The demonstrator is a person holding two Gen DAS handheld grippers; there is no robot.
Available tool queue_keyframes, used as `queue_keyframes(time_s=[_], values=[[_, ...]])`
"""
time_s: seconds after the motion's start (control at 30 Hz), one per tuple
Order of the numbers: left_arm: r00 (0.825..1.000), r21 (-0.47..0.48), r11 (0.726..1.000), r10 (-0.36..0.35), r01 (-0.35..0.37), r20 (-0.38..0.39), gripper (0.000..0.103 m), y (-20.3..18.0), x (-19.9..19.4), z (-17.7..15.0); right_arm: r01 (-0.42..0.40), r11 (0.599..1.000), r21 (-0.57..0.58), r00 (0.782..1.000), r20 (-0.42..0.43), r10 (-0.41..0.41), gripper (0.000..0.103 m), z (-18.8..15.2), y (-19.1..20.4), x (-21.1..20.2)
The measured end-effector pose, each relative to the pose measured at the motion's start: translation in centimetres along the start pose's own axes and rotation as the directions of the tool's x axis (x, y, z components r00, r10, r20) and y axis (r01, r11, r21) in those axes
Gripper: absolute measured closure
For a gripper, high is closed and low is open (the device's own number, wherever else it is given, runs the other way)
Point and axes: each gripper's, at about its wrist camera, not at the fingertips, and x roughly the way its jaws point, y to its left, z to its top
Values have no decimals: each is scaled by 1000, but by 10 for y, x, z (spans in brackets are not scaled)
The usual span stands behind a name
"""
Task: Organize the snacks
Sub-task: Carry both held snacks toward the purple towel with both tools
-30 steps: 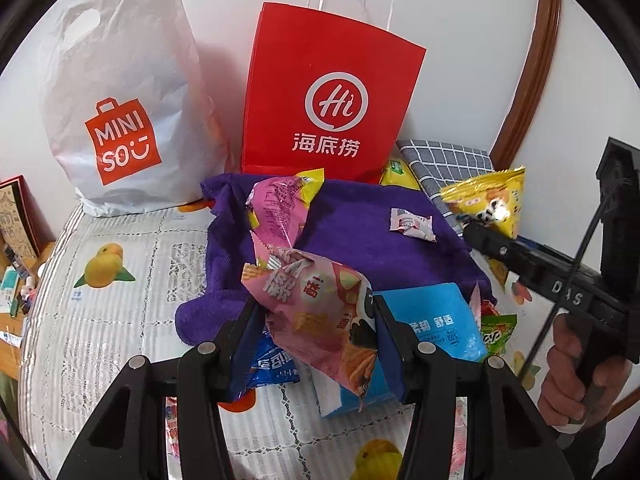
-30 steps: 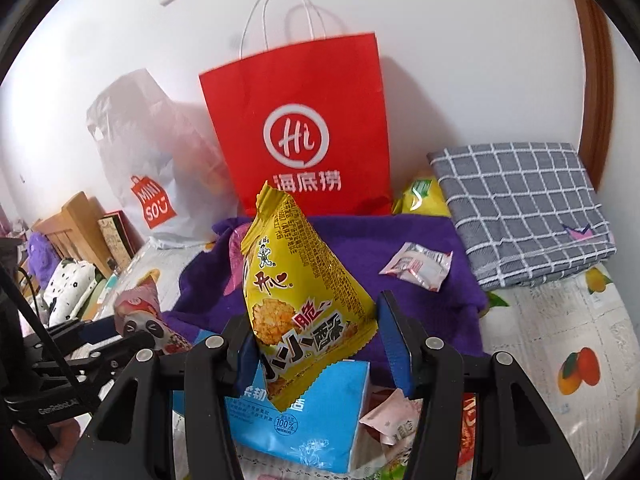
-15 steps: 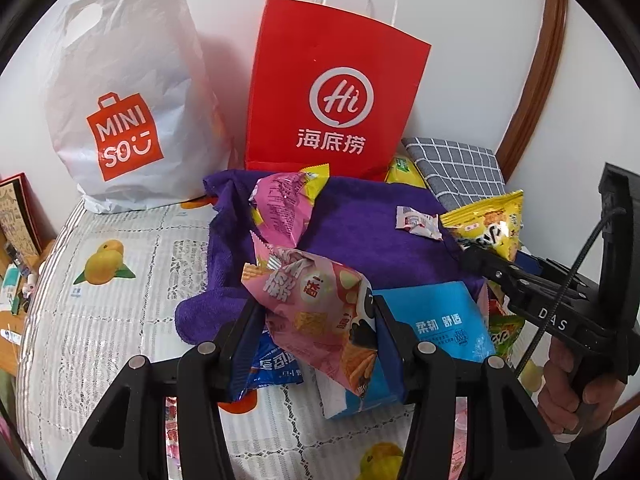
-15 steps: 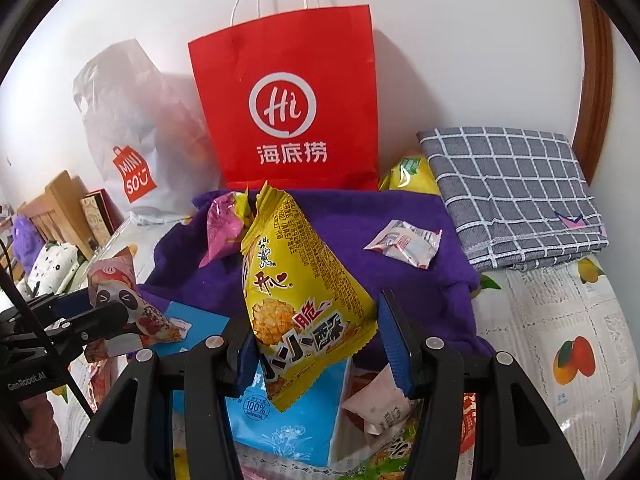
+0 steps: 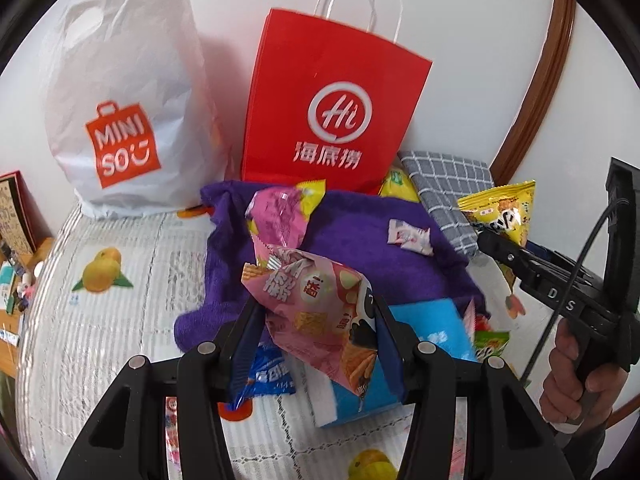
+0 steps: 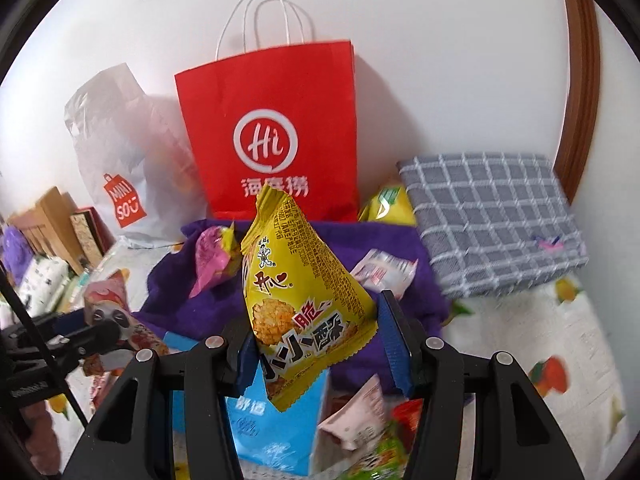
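Observation:
My left gripper (image 5: 314,328) is shut on a pink snack bag (image 5: 316,308) with a panda print, held above the table. In the right wrist view my right gripper (image 6: 316,344) is shut on a yellow snack bag (image 6: 298,296), lifted over the purple towel (image 6: 360,248). The same yellow bag (image 5: 504,210) shows at the right of the left wrist view, and the pink bag (image 6: 116,320) at the left of the right wrist view. A red paper bag (image 5: 332,108) and a white plastic bag (image 5: 124,92) stand against the wall behind the towel (image 5: 360,248).
On the towel lie a pink-and-yellow packet (image 5: 280,208) and a small white wrapper (image 5: 410,236). A blue pack (image 5: 424,336), a blue-white packet (image 5: 268,372) and more snacks lie near the front. A grey checked cloth (image 6: 492,216) is at the right. A hand (image 5: 580,376) grips the right tool.
The right gripper has risen a little with the yellow bag, which now sits higher against the red bag. The left gripper and pink bag have hardly moved.

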Motion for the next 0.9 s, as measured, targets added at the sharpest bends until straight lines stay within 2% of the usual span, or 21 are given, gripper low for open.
queue_keyframes(time_s=[0.2, 0.4, 0.67, 0.9], values=[[999, 13, 1000, 3, -3, 39, 52, -6, -4, 21, -21, 1000, -6, 999, 40, 21, 50, 18, -4, 2], [1000, -14, 1000, -6, 6, -5, 52, 5, 18, 12, -73, 997, 4, 997, -9, 73, 50, 3, -13, 30], [1000, -24, 1000, -7, 7, -13, 52, 9, 27, 8, -72, 997, 27, 997, -29, 73, 50, -8, -27, 42], [1000, -16, 1000, 11, -11, -7, 52, 11, 28, 8, -32, 999, 43, 999, -33, 33, 50, -10, -35, 53]])
